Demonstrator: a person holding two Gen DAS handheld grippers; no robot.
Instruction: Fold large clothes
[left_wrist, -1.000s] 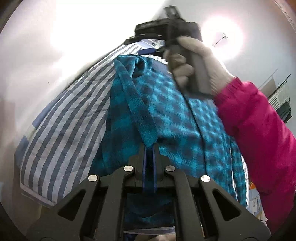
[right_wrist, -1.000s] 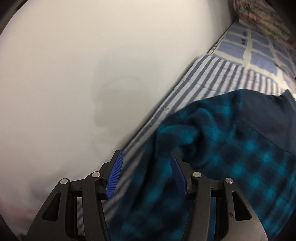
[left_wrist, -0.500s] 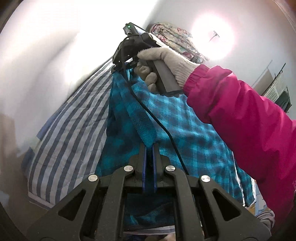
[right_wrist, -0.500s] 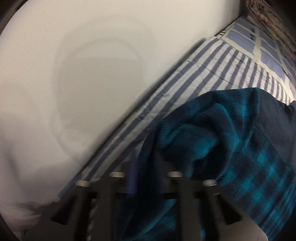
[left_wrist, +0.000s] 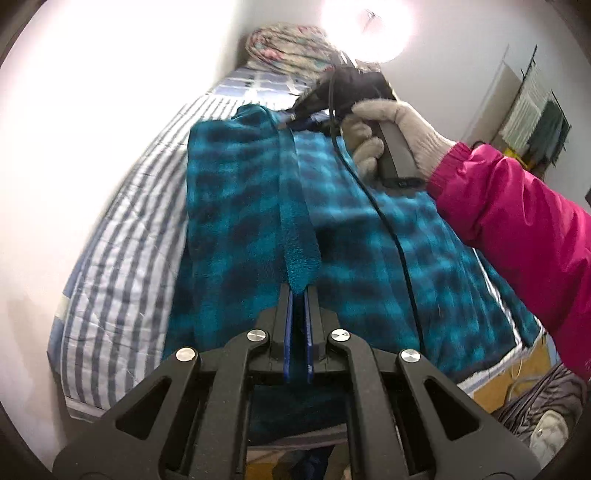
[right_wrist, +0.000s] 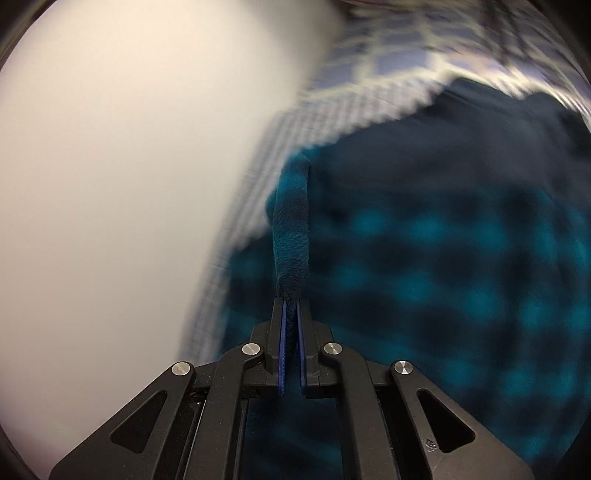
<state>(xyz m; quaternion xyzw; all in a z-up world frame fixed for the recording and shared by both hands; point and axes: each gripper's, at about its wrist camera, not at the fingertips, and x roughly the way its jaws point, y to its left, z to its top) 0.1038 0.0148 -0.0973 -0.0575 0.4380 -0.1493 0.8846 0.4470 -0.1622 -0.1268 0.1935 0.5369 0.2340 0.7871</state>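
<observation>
Currently, through the left wrist camera, I am seeing my left gripper (left_wrist: 298, 291) pinching a fold of the teal plaid fleece garment (left_wrist: 258, 206), its jaws drawn almost together with only the fabric between the blue pads. The garment is lying lengthwise on the striped bedding (left_wrist: 122, 266), which is running along a white wall (left_wrist: 74, 129) on the left. A raised ridge of fleece is stretching from my left gripper straight up to the far end, where the right gripper (left_wrist: 295, 117) is meeting the cloth. A gloved right hand (left_wrist: 391, 136) in a pink sleeve (left_wrist: 517, 214) is holding that tool's handle, and a black cable (left_wrist: 388, 229) is trailing from it across the garment. A rolled floral quilt (left_wrist: 291, 48) is sitting at the far end of the bed beneath a bright ceiling lamp (left_wrist: 365, 22).

Through the right wrist camera, I am watching the right gripper (right_wrist: 291, 304) clamping a narrow roll of the same fleece (right_wrist: 443, 258), jaws nearly closed on it. The picture is blurring heavily. The garment is filling the right and lower part of the view, the bedding (right_wrist: 369, 96) is showing above and beside it, and the wall (right_wrist: 129, 184) is taking up the left.
</observation>
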